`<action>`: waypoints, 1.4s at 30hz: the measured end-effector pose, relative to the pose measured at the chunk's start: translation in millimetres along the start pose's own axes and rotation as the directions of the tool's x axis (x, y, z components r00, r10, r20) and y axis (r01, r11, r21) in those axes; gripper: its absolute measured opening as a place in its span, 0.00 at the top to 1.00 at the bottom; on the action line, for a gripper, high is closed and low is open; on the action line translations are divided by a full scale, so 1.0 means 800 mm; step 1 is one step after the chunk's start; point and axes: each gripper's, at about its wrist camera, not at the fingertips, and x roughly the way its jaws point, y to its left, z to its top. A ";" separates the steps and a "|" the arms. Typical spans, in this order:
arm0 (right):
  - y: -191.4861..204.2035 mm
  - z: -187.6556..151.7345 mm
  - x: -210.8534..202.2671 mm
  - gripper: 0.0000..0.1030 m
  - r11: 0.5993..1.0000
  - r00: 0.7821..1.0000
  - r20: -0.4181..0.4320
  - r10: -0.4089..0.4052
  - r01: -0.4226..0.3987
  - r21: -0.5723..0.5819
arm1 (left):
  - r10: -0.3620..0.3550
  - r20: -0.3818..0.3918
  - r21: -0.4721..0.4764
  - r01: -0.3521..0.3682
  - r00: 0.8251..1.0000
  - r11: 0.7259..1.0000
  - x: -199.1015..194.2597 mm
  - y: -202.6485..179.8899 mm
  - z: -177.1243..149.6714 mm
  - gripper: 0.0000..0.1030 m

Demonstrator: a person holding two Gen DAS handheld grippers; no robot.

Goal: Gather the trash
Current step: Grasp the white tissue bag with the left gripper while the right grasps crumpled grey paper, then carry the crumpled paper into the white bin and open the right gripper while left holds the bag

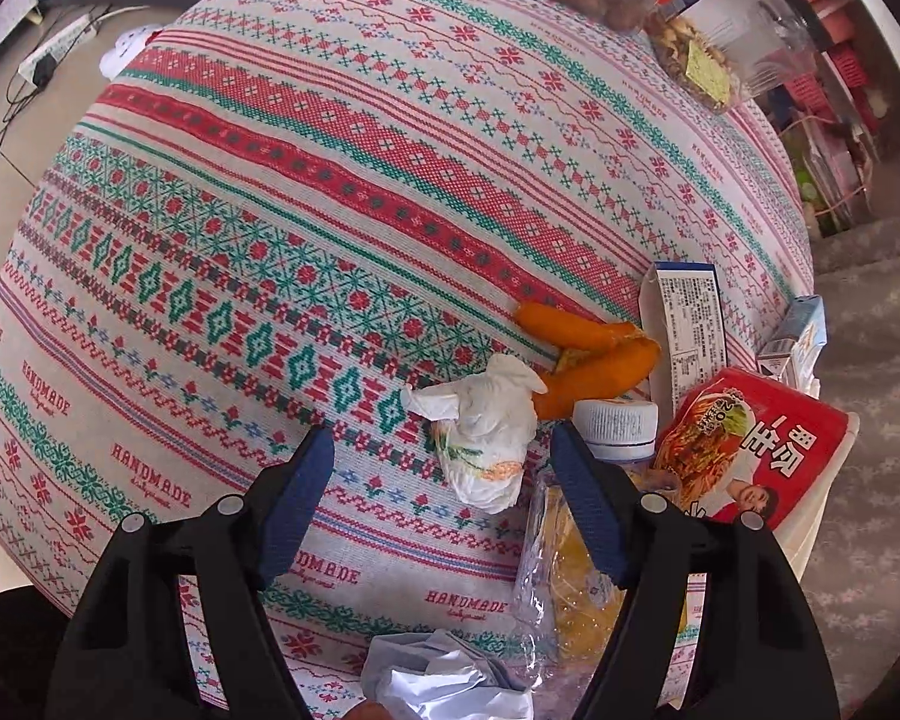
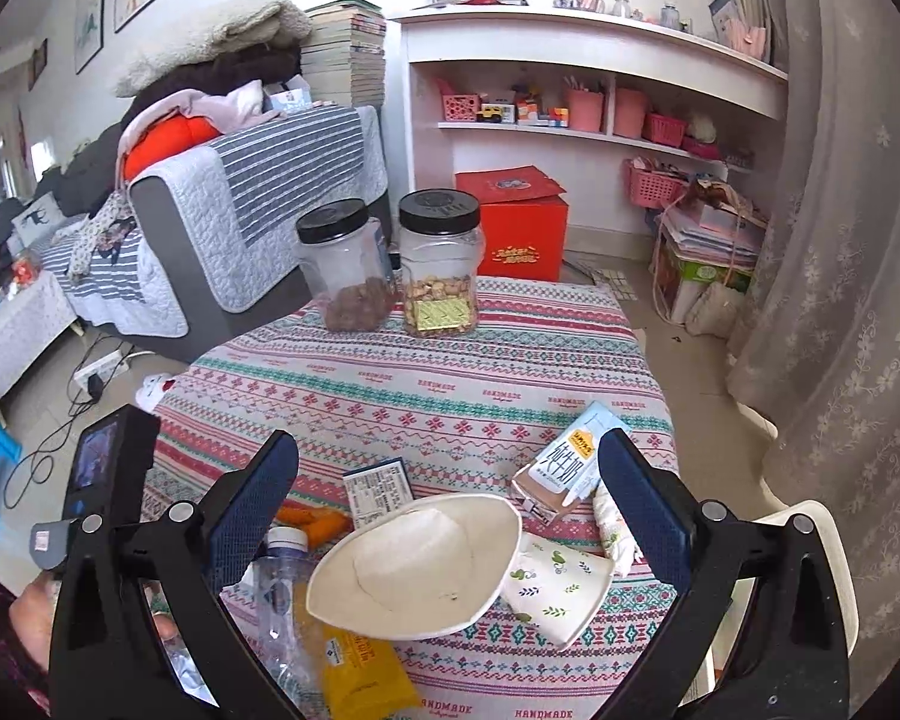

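Taking the crumpled tissue [image 1: 489,438] as the landmark, the left tongs [image 1: 444,468] hang over the bench [image 1: 270,192] with their 2 blue-padded fingers spread apart, 1 on each side of the tissue's near end and neither touching it. Nearer the camera than the tissue, at the bottom edge of the left wrist view, lies a wad of white paper [image 1: 444,684], and just right of it a crushed clear plastic bottle [image 1: 564,576] with a yellow label, its white cap [image 1: 617,423] sitting just right of the tissue. Beyond the tissue and touching its far edge are orange peels [image 1: 594,360]. Right of the peels stands a flattened blue-and-white carton [image 1: 687,336], and right of the cap lies a red instant-noodle lid [image 1: 750,456]. In the right wrist view the right tongs [image 2: 450,516] are also spread wide and hold nothing, framing an upturned white paper bowl [image 2: 414,570] that rests on the bottle's yellow label [image 2: 360,672]. Just right of the bowl lies a flattened paper cup with a leaf print [image 2: 561,594], and beyond that a milk carton [image 2: 564,468] tipped on its side. At the bench's far edge, well apart from the tissue, stand 2 clear jars with black lids [image 2: 438,264], each partly filled with snacks. Past them are a red box [image 2: 522,228] on the floor and white shelves [image 2: 594,78].
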 end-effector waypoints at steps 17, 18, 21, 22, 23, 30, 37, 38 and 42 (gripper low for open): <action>0.173 -0.106 -0.017 0.07 0.608 0.803 -0.444 0.397 -0.593 -0.528 | -0.059 0.232 0.112 0.034 0.971 0.993 -0.136 0.067 0.067 0.69; 0.185 -0.117 -0.014 0.07 0.581 0.801 -0.465 0.377 -0.596 -0.555 | -0.074 0.244 0.104 0.050 0.967 0.993 -0.143 0.077 0.069 0.69; 0.209 -0.144 0.006 0.07 0.556 0.788 -0.529 0.314 -0.605 -0.570 | -0.115 0.237 0.059 0.104 0.965 0.993 -0.136 0.103 0.076 0.69; 0.209 -0.150 0.012 0.07 0.556 0.789 -0.540 0.295 -0.601 -0.575 | -0.121 0.220 0.046 0.114 0.968 0.992 -0.128 0.106 0.076 0.69; 0.214 -0.156 0.018 0.07 0.556 0.794 -0.543 0.273 -0.591 -0.585 | -0.127 0.202 0.037 0.122 0.971 0.992 -0.122 0.108 0.076 0.69; 0.219 -0.175 0.060 0.75 0.577 0.804 -0.565 0.184 -0.554 -0.600 | -0.167 0.206 0.062 0.157 0.964 0.986 -0.123 0.102 0.080 0.69; 0.208 -0.115 0.070 0.83 0.694 0.811 -0.484 0.328 -0.554 -0.459 | -0.174 0.236 0.050 0.167 0.956 0.985 -0.129 0.108 0.085 0.69; 0.206 -0.105 0.074 0.83 0.711 0.813 -0.469 0.346 -0.553 -0.434 | -0.174 0.241 0.045 0.168 0.955 0.985 -0.129 0.109 0.086 0.69; 0.197 -0.065 0.090 0.84 0.772 0.820 -0.404 0.406 -0.544 -0.328 | -0.171 0.261 0.026 0.170 0.950 0.985 -0.132 0.112 0.090 0.69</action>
